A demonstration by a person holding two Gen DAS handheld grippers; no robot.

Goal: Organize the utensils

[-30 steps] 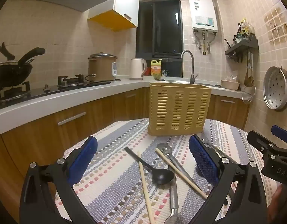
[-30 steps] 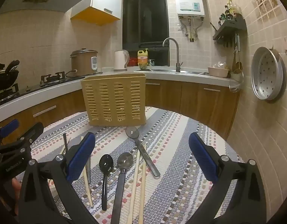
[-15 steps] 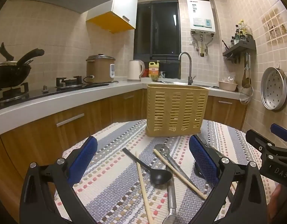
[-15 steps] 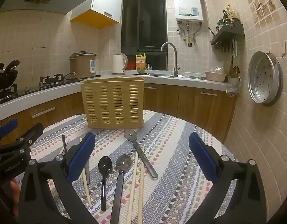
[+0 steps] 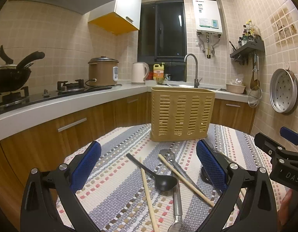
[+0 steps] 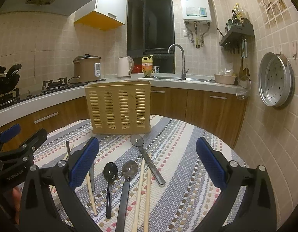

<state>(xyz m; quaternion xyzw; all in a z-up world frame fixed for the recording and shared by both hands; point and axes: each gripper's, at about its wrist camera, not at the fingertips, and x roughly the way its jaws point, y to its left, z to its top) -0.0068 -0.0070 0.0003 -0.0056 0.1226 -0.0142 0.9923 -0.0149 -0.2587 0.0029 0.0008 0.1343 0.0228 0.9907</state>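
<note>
A tan slotted utensil basket [image 5: 181, 115] stands upright on the striped mat; it also shows in the right wrist view [image 6: 119, 110]. In the left wrist view a black spoon [image 5: 160, 179], a metal spoon [image 5: 175, 176] and wooden chopsticks [image 5: 148, 195] lie crossed between the fingers of my open, empty left gripper [image 5: 149, 166]. In the right wrist view a black spoon [image 6: 109, 181], a metal spoon with black handle [image 6: 126, 185], a pair of chopsticks [image 6: 143, 189] and a longer metal spoon [image 6: 149, 161] lie under my open, empty right gripper [image 6: 148, 162].
The round table carries a striped woven mat [image 6: 187, 174]. The left gripper body [image 6: 15, 158] sits at the left edge of the right wrist view; the right gripper body [image 5: 280, 160] at the right of the left wrist view. Counter, sink [image 5: 191, 71] and stove lie behind.
Both cameras have tilted or lowered slightly, so the basket and utensils sit a little higher in the frames. Nothing was grasped; the utensils lie as before.
</note>
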